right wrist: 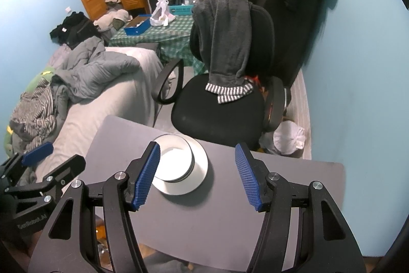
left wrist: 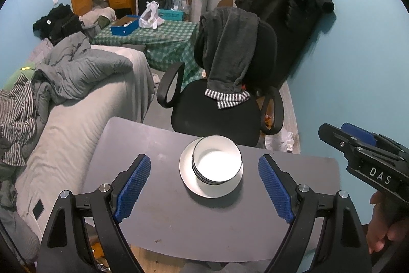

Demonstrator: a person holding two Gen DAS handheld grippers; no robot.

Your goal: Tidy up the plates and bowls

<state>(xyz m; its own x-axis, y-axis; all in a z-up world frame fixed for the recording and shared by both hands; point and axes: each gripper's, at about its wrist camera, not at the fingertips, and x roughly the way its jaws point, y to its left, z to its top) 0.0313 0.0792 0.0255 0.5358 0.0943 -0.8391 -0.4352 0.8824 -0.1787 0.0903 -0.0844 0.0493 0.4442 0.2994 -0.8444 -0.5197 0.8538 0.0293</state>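
Observation:
A stack of white bowls (left wrist: 216, 162) sits on a white plate (left wrist: 189, 178) near the far edge of a small grey table (left wrist: 158, 216). My left gripper (left wrist: 204, 173) is open and empty, held above the table with the stack between its blue pads (left wrist: 133, 186). My right gripper (right wrist: 196, 165) is open and empty, hovering just right of the bowls (right wrist: 173, 157) and plate (right wrist: 199, 163). The right gripper also shows at the right edge of the left wrist view (left wrist: 363, 145); the left gripper shows at the left edge of the right wrist view (right wrist: 43, 160).
A black office chair (left wrist: 217, 106) draped with grey clothing stands just beyond the table. A bed (left wrist: 76, 104) with a grey duvet lies to the left. A blue wall (left wrist: 358, 83) is close on the right. A green checked table (left wrist: 163, 40) stands further back.

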